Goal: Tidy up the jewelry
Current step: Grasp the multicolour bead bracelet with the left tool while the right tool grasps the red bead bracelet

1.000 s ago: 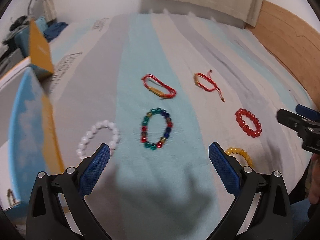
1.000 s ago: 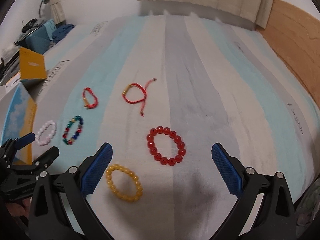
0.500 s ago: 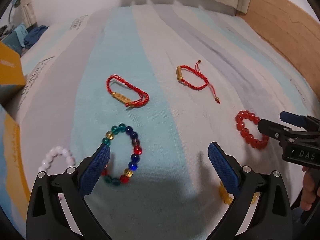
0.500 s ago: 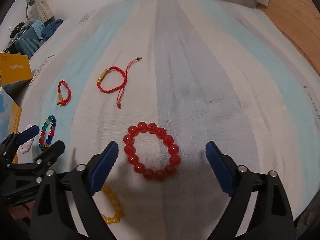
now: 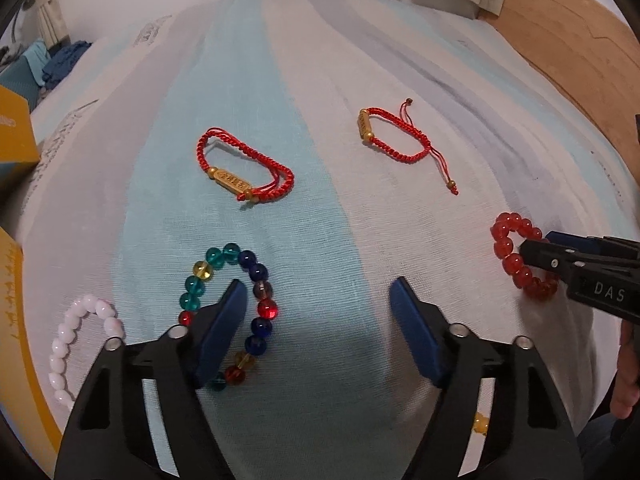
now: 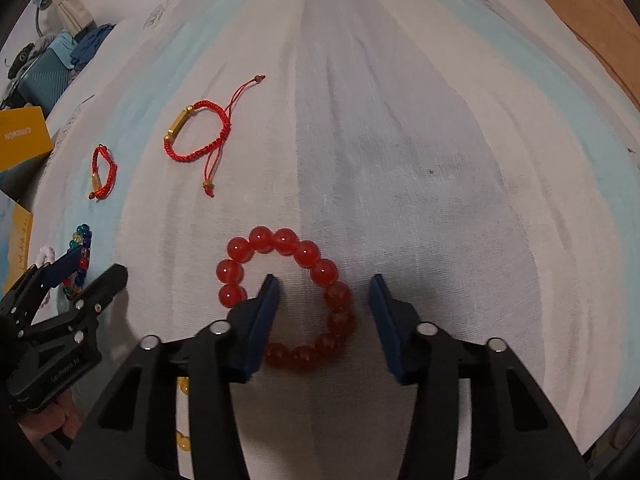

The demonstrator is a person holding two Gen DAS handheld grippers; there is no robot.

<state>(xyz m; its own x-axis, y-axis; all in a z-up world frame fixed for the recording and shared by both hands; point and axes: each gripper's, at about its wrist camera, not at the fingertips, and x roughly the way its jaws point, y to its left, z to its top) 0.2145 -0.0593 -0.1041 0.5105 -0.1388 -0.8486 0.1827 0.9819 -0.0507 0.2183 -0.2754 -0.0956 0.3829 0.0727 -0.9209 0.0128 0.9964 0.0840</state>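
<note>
Several bracelets lie on a striped bedsheet (image 5: 320, 208). My left gripper (image 5: 318, 300) is open, low over the sheet, its left finger inside the multicoloured bead bracelet (image 5: 256, 276) and the bracelet's right side between the jaws. My right gripper (image 6: 324, 300) is open, its left finger inside the red bead bracelet (image 6: 308, 254), the bracelet's right side between the jaws. The red bead bracelet also shows in the left wrist view (image 5: 504, 246). A white bead bracelet (image 5: 70, 328) lies at the left. Two red cord bracelets (image 5: 244, 172) (image 5: 394, 136) lie farther back.
A yellow bead bracelet (image 6: 182, 444) is mostly hidden under my right gripper. A yellow and blue box (image 5: 16, 136) stands at the left edge. A wooden headboard (image 5: 568, 52) runs along the right. A suitcase and clothes (image 6: 48, 76) sit at the far left.
Both grippers have moved down and forward and narrowed. The left now straddles the multicoloured bracelet's side and the right straddles the red bead bracelet's side.
</note>
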